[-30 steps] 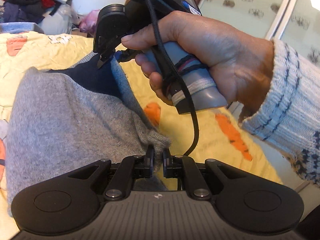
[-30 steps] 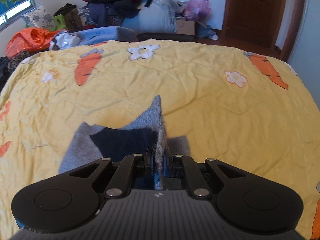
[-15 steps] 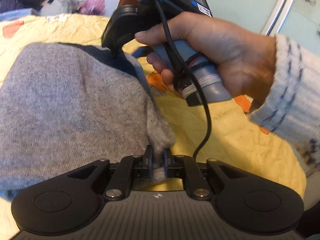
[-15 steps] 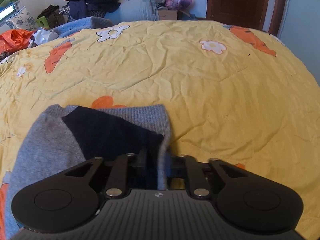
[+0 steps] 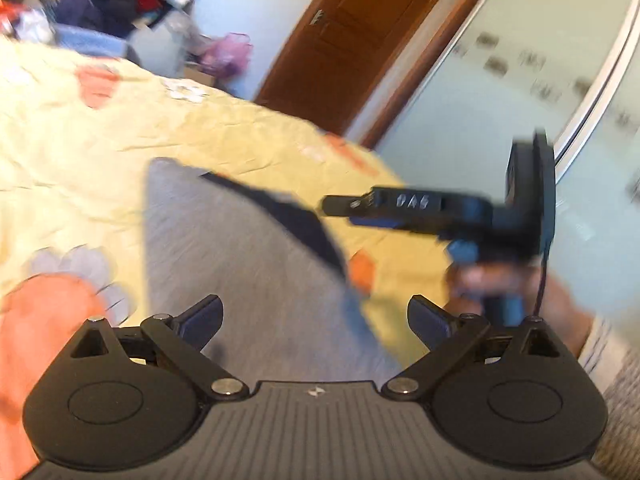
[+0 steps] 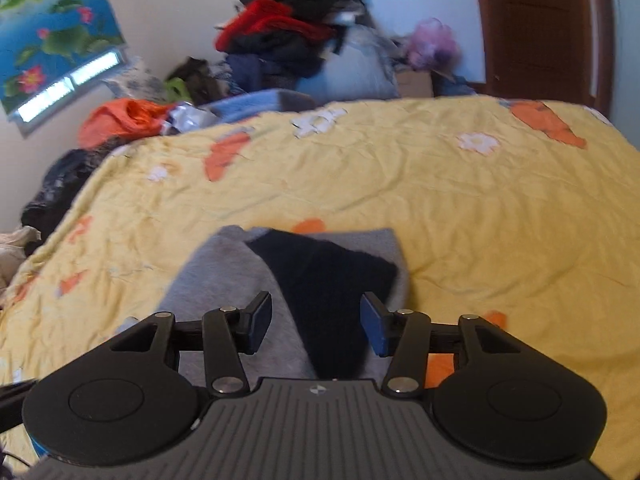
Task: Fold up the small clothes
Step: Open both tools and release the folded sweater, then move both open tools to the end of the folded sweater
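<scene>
A small grey knit garment [image 5: 248, 264] with a dark navy panel [image 6: 324, 288] lies folded flat on the yellow bedspread [image 6: 440, 200]. My left gripper [image 5: 314, 320] is open and empty just above the garment's near edge. My right gripper [image 6: 316, 324] is open and empty above the navy panel. The right gripper also shows in the left wrist view [image 5: 344, 204], held sideways in a hand over the garment's right edge, apart from the cloth.
A heap of red and dark clothes [image 6: 288, 36] sits beyond the bed's far edge, with an orange bag [image 6: 120, 120] at the far left. A brown door [image 6: 540, 28] and a glass wardrobe panel [image 5: 520, 80] stand to the right.
Both grippers have opened and let go of the garment, which has dropped flat onto the bedspread. Both have lifted and drawn back a little.
</scene>
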Available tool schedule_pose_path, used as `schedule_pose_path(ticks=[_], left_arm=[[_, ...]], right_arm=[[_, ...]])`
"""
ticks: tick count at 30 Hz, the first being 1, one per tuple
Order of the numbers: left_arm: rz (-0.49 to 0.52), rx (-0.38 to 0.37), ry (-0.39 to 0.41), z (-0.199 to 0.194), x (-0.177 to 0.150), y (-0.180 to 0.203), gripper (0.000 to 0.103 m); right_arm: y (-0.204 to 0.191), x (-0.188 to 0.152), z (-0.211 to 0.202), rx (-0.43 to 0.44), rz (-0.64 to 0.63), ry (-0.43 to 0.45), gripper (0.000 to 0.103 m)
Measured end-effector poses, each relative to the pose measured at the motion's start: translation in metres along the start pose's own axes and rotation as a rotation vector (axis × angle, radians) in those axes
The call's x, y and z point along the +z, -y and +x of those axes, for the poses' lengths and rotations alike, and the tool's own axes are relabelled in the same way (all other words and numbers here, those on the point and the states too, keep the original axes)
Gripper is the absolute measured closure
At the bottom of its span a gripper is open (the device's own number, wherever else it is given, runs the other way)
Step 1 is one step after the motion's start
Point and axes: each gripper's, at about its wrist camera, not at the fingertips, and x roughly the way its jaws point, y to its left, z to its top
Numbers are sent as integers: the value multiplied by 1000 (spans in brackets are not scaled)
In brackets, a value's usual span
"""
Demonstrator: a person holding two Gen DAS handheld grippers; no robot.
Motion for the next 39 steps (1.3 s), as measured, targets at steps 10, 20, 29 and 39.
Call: schedule_pose_path(ticks=[10, 20, 29, 39], left_arm=[[87, 116, -75, 80, 31, -27, 3], [363, 239, -76, 29, -10, 20, 2], [218, 259, -247, 11, -35, -26, 1], [-9, 81, -139, -21, 13, -51, 0]], right_arm=[[24, -13, 58, -59, 128, -176, 56], [12, -34, 20, -193, -37, -104, 55], [10, -86, -5, -117, -35, -196, 31], [12, -78, -14, -117, -24, -187, 0]])
